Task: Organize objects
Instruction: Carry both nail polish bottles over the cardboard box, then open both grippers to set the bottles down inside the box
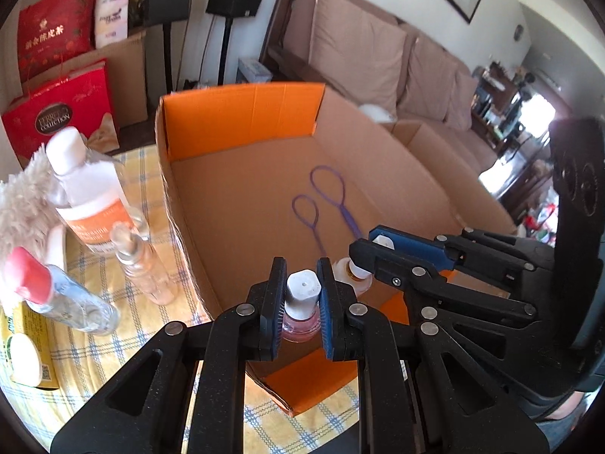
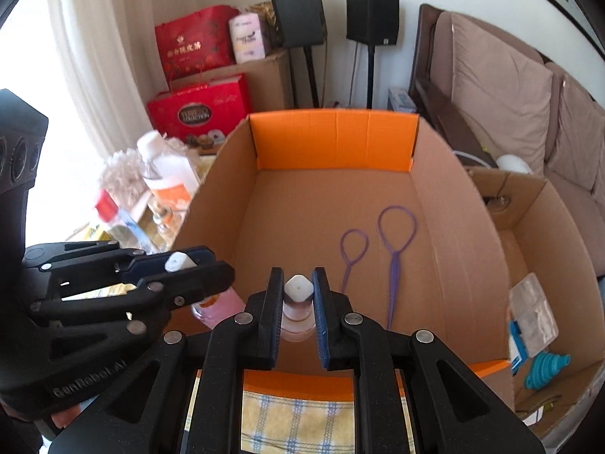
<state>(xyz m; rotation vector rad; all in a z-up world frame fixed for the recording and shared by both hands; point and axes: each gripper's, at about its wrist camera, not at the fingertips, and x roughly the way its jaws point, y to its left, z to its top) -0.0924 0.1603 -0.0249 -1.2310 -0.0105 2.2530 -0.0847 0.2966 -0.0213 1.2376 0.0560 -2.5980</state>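
Observation:
My left gripper (image 1: 301, 295) is shut on the white cap of a small pink bottle (image 1: 300, 325), held over the near end of an open cardboard box (image 1: 242, 121) with orange flaps. My right gripper (image 2: 298, 295) is shut on the white cap of a small pale bottle (image 2: 298, 321), also over the box's near end. Each gripper shows in the other's view: the right one (image 1: 372, 255) and the left one (image 2: 189, 265), side by side. Two purple hair loop tools (image 2: 393, 249) lie on the box floor.
Left of the box, on a yellow checked cloth (image 1: 106, 344), stand a large white-capped bottle (image 1: 89, 189), a small glass bottle (image 1: 143, 265), a red-capped clear bottle (image 1: 60, 295) and a fluffy duster (image 1: 22, 204). A second open box (image 2: 537, 302) with small items stands at the right. A sofa (image 1: 378, 60) is behind.

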